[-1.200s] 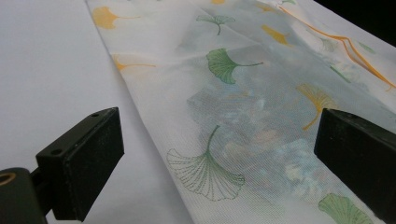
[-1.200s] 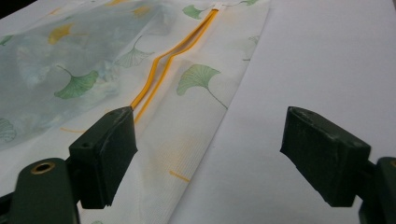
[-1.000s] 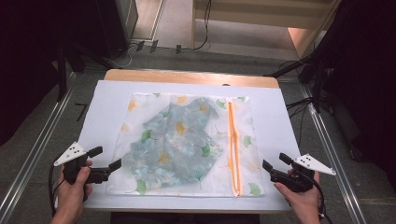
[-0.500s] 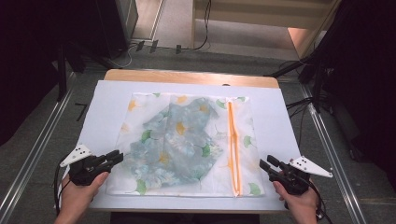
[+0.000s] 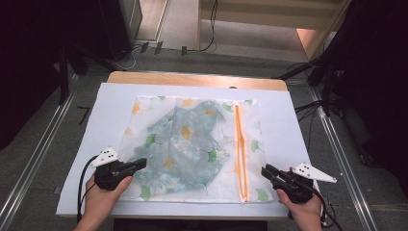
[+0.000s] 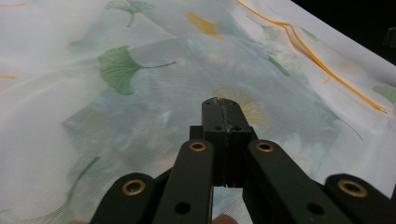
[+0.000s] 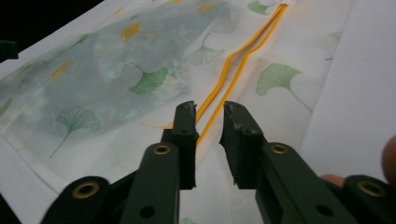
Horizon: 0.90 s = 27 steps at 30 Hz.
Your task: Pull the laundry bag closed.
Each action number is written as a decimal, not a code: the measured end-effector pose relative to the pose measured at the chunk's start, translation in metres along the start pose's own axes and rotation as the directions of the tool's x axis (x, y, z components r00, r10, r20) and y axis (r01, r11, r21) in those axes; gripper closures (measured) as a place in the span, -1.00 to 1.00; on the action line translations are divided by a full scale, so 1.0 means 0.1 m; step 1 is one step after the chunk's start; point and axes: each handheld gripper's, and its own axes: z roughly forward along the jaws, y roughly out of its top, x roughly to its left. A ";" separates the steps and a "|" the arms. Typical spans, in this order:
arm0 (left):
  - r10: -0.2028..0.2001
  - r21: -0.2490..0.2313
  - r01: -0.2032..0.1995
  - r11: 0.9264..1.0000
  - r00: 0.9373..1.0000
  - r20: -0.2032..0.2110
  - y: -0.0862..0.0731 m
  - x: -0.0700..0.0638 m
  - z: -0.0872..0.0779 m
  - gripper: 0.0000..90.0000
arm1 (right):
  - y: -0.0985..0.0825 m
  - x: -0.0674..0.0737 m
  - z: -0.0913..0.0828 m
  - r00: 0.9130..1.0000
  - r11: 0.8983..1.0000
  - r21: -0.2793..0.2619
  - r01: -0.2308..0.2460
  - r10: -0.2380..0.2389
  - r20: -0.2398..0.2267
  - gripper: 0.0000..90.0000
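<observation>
Left hand-held gripper [image 6: 223,108] pinched closed over mesh bag [image 5: 192,144]; right hand-held gripper [image 7: 208,114] narrow, closing astride orange zipper [image 7: 243,51].

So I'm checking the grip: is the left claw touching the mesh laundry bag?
Cannot tell. In the left gripper view the left claw is shut over the mesh laundry bag, but no pinched mesh shows.

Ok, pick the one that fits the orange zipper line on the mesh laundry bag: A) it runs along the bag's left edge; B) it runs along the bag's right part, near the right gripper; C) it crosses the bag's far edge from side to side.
B: in the high view the orange zipper line runs near-to-far down the right part of the mesh laundry bag, close to the right gripper.
</observation>
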 end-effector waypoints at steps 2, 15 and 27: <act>0.012 0.019 -0.013 1.000 1.000 0.027 0.02 -0.08 0.10 1.00 | -0.01 0.02 0.02 1.000 1.000 0.028 0.003 -0.003 -0.005 0.93; 0.083 0.092 -0.098 0.991 0.983 0.164 0.12 -0.67 0.71 1.00 | -0.09 0.24 0.09 0.995 0.988 0.146 0.054 -0.040 -0.097 1.00; 0.122 0.136 -0.160 0.978 0.959 0.256 0.14 -1.31 1.28 1.00 | -0.18 0.29 0.08 0.991 0.981 0.185 0.061 -0.038 -0.125 1.00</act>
